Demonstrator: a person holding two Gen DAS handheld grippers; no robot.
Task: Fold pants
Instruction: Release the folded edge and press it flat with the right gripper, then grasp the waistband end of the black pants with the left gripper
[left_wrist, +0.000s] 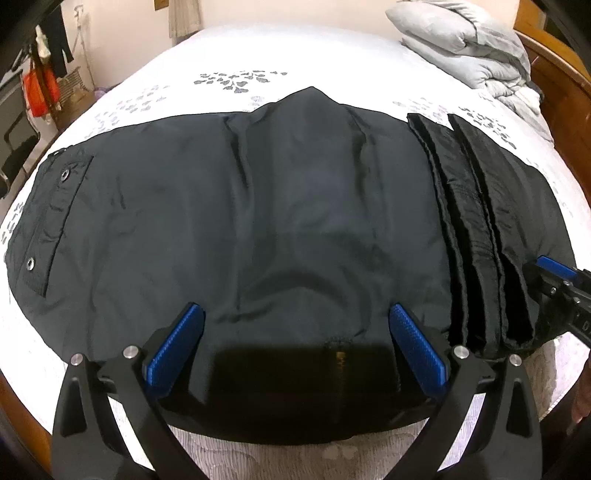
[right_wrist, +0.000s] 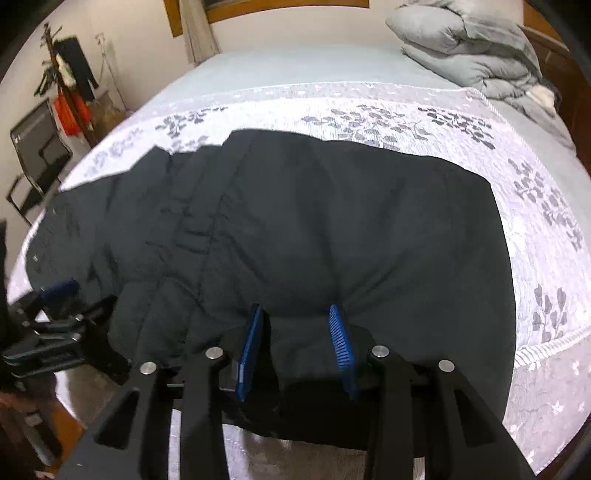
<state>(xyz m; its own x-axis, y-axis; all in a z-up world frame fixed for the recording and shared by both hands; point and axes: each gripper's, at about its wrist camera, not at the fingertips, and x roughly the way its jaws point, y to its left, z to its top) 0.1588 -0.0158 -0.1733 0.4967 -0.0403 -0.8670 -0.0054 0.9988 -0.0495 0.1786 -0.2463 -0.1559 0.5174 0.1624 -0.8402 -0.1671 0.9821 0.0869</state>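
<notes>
1. Left wrist view: bed (left_wrist: 258, 62), white quilted cover with grey leaf print; broad bare cover lies beyond the garment's far edge, only a narrow strip on the near side.
2. Pants (left_wrist: 258, 221), black, spread flat across the bed and filling most of its width. A pocket flap with two metal snaps lies at the left end; at the right end the cloth is stacked in several layered folds whose edges run front to back.
3. Duvet (left_wrist: 469, 40), grey, bundled at the far right corner, well apart from the pants.
4. Left gripper (left_wrist: 295, 332), blue pads spread wide, set over the near edge of the pants; the cloth lies flat between the fingers, not pinched.
5. Right gripper (right_wrist: 295, 325), jaws partly open, a raised bunch of the pants' near edge between the blue pads; whether the pads press it cannot be told. Open cover lies to its right.
6. Coat stand (right_wrist: 70, 85) with hanging items, off the bed's far left.
</notes>
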